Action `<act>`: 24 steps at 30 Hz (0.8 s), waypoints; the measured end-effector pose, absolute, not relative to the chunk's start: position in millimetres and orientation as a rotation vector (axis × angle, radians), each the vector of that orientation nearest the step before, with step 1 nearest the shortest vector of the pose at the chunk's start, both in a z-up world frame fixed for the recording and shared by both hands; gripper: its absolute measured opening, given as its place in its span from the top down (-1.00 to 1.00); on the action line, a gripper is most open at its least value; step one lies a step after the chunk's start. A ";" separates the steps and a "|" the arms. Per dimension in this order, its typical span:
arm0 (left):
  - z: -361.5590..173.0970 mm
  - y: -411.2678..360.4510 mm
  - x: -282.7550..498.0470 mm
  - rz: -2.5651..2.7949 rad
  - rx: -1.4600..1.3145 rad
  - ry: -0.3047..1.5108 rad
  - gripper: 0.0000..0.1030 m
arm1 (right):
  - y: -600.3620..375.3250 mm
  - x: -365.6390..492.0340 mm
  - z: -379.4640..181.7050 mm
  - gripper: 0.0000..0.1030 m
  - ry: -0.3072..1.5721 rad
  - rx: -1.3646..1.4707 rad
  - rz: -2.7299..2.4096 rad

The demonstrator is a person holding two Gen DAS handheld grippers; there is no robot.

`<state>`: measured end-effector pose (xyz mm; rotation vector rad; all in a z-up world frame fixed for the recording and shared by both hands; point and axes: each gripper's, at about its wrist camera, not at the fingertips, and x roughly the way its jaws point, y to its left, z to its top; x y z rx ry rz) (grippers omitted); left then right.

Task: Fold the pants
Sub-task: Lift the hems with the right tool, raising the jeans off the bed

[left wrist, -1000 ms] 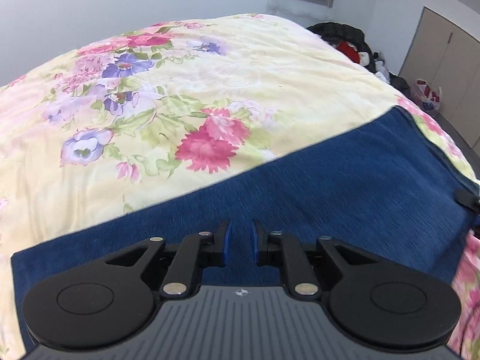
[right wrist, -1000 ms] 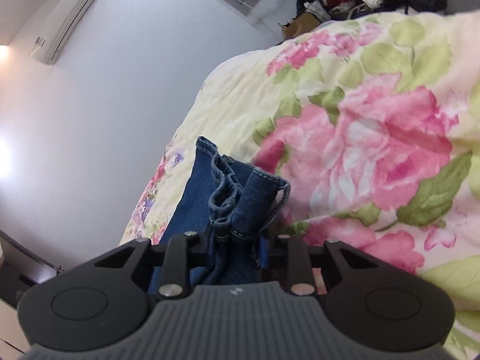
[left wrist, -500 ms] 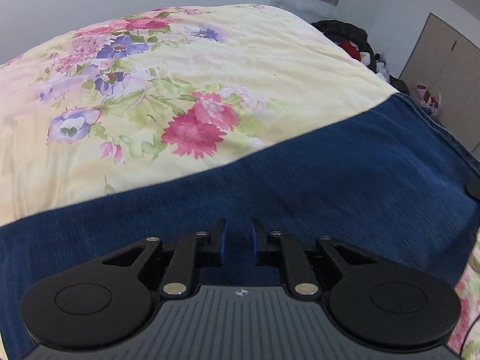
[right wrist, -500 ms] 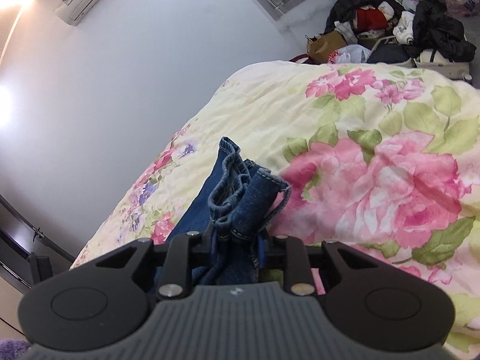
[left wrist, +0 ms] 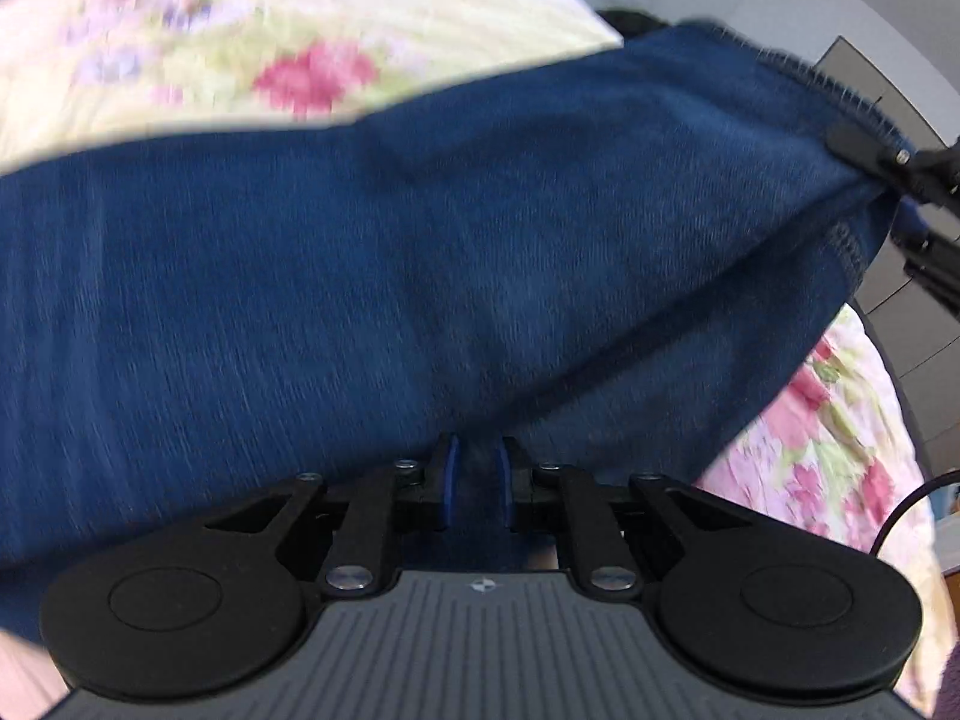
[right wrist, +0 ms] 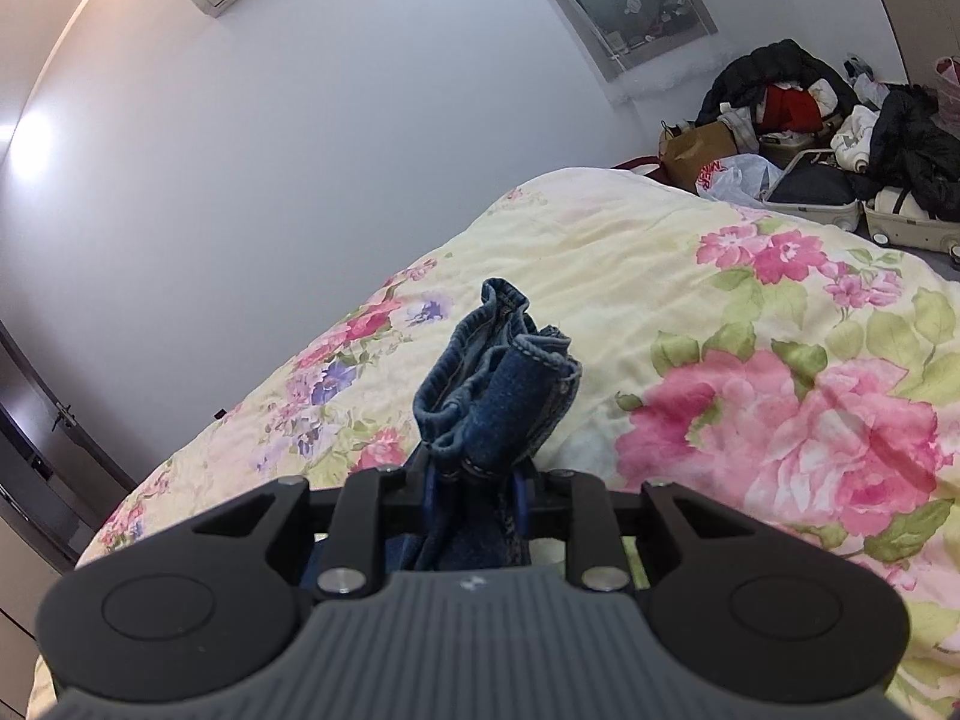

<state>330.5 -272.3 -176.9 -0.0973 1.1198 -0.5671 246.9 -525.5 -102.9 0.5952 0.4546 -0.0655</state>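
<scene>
No legible writing; both tongs grip pants.

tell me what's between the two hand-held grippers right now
Only the blue jeans: in the left wrist view the denim spans from the left hand-held gripper to the right hand-held gripper, clamped at both ends.

— What's different on the left?
— The pants now fill its blurred view, lifted off the quilt.
— And the right gripper?
— Raised (denim bunch higher above the bed).
</scene>
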 end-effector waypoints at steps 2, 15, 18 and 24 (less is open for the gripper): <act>-173.6 -270.5 320.7 -0.582 -0.069 1.111 0.73 | -519.6 246.4 -97.6 0.64 0.450 0.580 -0.065; -140.7 -208.4 281.8 -0.675 -0.111 1.113 0.75 | -465.5 243.4 -55.2 0.64 0.437 0.481 -0.054; -113.1 -170.4 289.1 -0.613 -0.097 1.045 0.75 | -443.4 243.4 -43.5 0.64 0.433 0.442 -0.039; -77.6 -77.0 308.2 -0.406 -0.090 0.955 0.75 | -372.4 251.2 -23.9 0.64 0.419 0.342 0.024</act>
